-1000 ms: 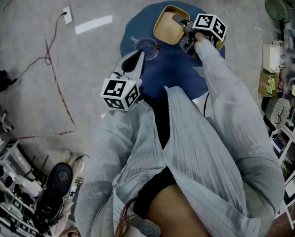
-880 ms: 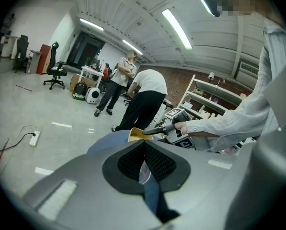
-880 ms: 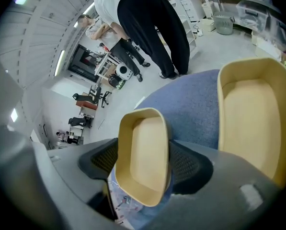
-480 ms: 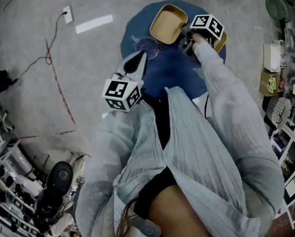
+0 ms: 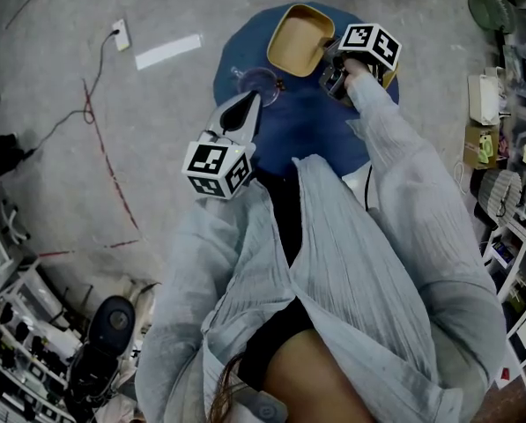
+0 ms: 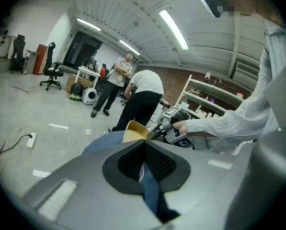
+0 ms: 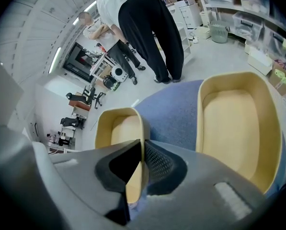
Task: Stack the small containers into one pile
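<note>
Right gripper view: right gripper (image 7: 142,146) clamped on small rounded tan plastic container's (image 7: 120,128) near wall; left gripper (image 6: 144,147) closed, empty.

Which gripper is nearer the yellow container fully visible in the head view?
Right. The right gripper is shut on the yellow container, clamping its wall. The left gripper, jaws together, hangs apart from it over the blue mat.

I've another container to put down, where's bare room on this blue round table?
Bare blue table between the left claw and the right sleeve; a strip between the gripped yellow container and the second container. Crowded far side: glass bowl, right claw.
</note>
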The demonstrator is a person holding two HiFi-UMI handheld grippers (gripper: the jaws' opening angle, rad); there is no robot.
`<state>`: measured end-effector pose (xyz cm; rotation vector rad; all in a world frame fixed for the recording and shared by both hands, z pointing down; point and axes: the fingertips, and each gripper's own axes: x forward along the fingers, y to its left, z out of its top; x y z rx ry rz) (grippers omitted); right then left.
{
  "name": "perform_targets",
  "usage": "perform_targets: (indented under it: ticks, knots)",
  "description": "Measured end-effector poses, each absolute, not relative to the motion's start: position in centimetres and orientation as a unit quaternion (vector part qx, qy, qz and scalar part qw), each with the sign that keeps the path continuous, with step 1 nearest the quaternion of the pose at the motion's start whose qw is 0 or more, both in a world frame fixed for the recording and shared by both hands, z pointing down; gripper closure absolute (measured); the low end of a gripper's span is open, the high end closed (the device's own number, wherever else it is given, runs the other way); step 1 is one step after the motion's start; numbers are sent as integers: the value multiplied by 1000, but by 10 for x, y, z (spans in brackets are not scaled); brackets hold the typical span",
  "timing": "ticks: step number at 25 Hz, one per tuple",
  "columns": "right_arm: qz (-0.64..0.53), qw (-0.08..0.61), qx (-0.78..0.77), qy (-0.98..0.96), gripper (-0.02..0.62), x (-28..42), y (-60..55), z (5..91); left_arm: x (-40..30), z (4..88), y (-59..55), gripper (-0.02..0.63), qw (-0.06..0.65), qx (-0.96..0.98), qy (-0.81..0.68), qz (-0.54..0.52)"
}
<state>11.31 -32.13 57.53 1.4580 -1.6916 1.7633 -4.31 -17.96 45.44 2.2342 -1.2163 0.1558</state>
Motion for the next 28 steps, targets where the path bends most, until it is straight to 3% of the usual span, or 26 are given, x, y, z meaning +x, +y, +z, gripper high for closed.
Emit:
perform_targets:
  ticks: [15, 28]
  knots:
    - [588, 102, 528, -604, 568, 129, -333, 531, -36, 441, -191, 595, 265, 865, -422, 52]
    - [580, 70, 579, -568, 568, 211, -304, 516, 1, 439, -196, 595, 254, 896, -358, 69]
